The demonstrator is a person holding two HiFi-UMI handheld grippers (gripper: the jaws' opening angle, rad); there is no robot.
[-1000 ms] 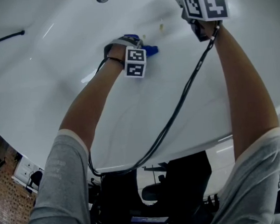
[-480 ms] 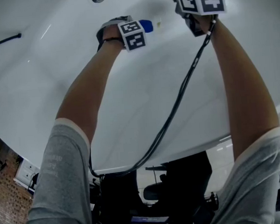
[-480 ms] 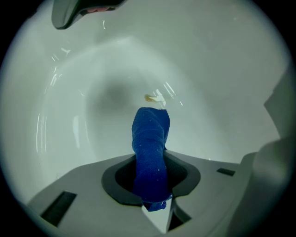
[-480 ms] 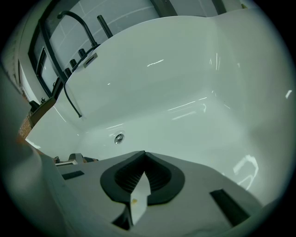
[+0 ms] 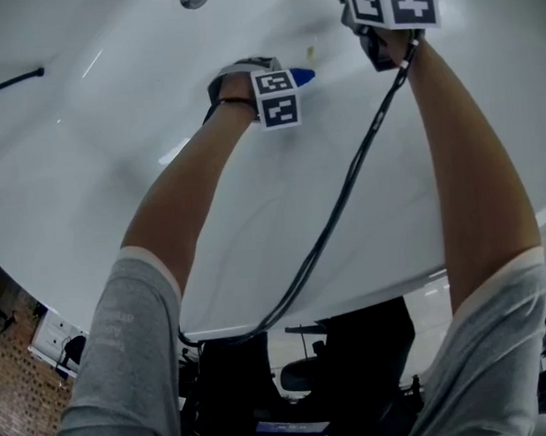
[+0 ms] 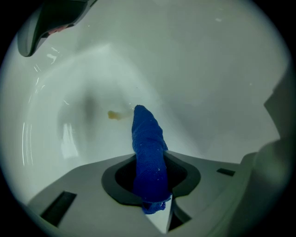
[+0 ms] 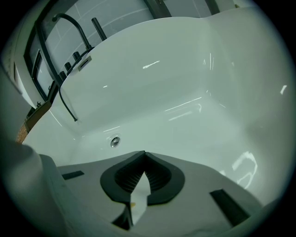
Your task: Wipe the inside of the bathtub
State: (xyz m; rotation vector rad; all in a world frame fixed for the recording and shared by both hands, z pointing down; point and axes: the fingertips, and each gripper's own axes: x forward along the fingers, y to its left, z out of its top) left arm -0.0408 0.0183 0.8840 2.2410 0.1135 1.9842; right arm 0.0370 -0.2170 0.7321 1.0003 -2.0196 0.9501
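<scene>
Down inside the white bathtub (image 5: 90, 170), on our left, we held the left gripper (image 6: 151, 159) with its jaws clamped tight on a blue cloth (image 6: 147, 139). The cloth's rolled end stuck out past the jaws, and its tip lay at the tub's glossy surface. Just left of that tip we saw a small yellowish stain (image 6: 113, 115) on the enamel. Farther right, our right gripper (image 7: 144, 157) had its jaws closed tip to tip with nothing between them, over the tub's inside, and the round drain (image 7: 114, 142) showed beyond it.
</scene>
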